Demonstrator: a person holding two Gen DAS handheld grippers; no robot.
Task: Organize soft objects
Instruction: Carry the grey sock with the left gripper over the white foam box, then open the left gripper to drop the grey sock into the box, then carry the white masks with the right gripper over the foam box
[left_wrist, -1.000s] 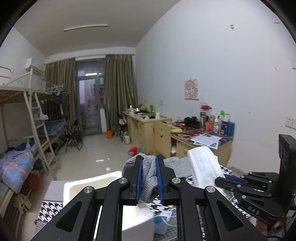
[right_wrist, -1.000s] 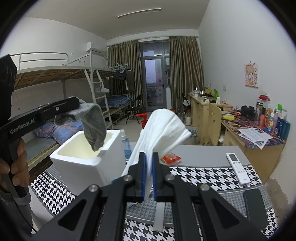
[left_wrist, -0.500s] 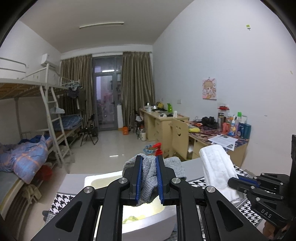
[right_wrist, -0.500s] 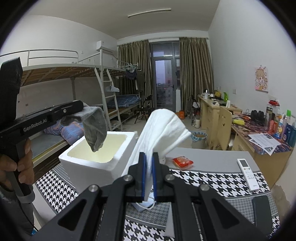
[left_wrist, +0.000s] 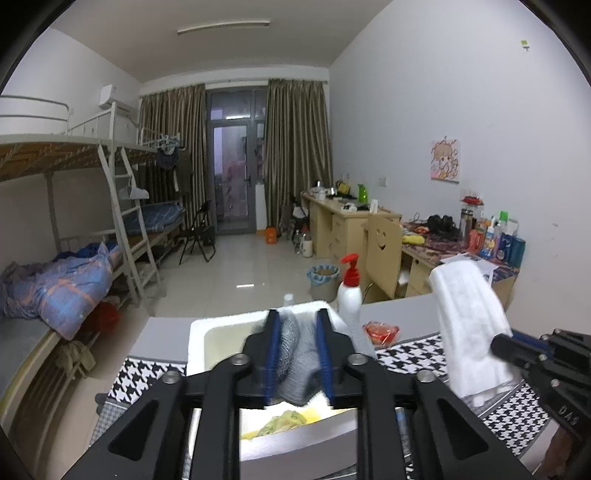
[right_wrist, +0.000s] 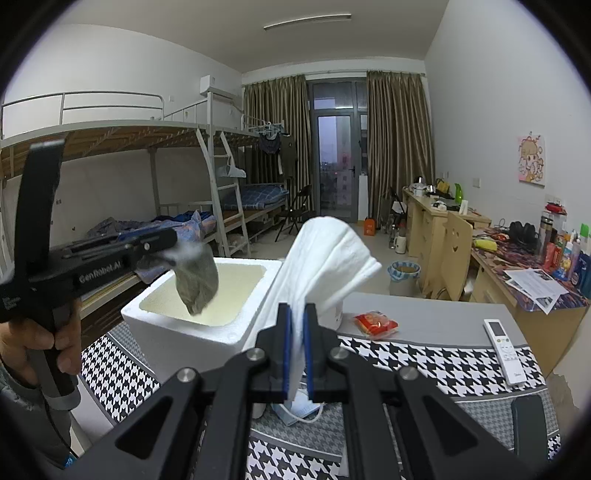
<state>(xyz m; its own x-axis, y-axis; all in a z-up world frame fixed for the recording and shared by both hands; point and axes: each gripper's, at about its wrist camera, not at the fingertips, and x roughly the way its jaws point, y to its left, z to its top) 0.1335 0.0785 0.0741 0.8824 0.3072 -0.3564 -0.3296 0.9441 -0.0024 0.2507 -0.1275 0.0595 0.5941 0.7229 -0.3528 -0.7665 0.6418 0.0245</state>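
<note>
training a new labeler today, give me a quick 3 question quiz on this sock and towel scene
1. True or false: the left gripper holds the grey sock above the open foam box.
2. What does the right gripper pinch? A) remote control B) white towel C) red snack packet
3. Fill in: the remote control lies on the ____ side of the table, seen from the right wrist.

Key: 1 true; 2 B, the white towel; 3 right.

Table: grey top (right_wrist: 436, 321) under black-and-white houndstooth cloth (right_wrist: 424, 365).
On it: white foam box (right_wrist: 192, 332), red snack packet (right_wrist: 375, 324), white remote control (right_wrist: 505, 350).
</note>
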